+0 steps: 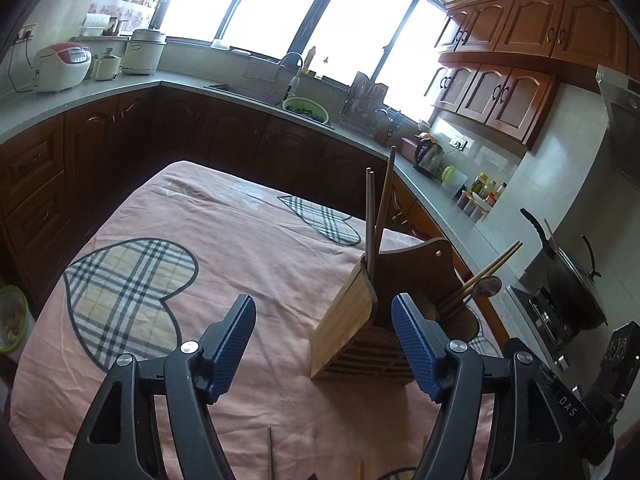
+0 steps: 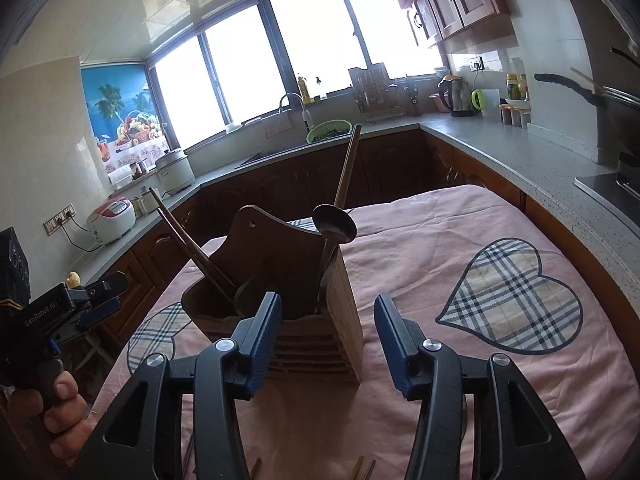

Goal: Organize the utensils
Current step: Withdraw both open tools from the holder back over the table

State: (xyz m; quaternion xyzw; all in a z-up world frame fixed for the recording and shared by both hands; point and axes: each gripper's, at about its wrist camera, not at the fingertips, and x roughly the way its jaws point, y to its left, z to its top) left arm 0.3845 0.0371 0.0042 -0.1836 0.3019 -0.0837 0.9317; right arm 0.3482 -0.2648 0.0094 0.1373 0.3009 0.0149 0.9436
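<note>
A wooden utensil holder (image 1: 348,320) stands on the pink cloth, also in the right wrist view (image 2: 304,300). It holds dark chopsticks (image 1: 370,216), a wooden handle (image 1: 386,196), light chopsticks (image 1: 492,268) and a spoon (image 2: 335,227). My left gripper (image 1: 324,344) is open and empty, just in front of the holder, right finger beside it. My right gripper (image 2: 328,340) is open and empty, its fingers either side of the holder's front corner. Loose chopstick ends (image 1: 271,452) lie on the cloth at the bottom edge, also in the right wrist view (image 2: 358,468).
The table has a pink cloth with plaid hearts (image 1: 132,296). Kitchen counters run around it with a rice cooker (image 1: 62,66), sink with green basin (image 1: 306,108), kettle (image 1: 428,156) and a wok on the stove (image 1: 572,292). The left hand-held unit (image 2: 60,312) is at the left of the right wrist view.
</note>
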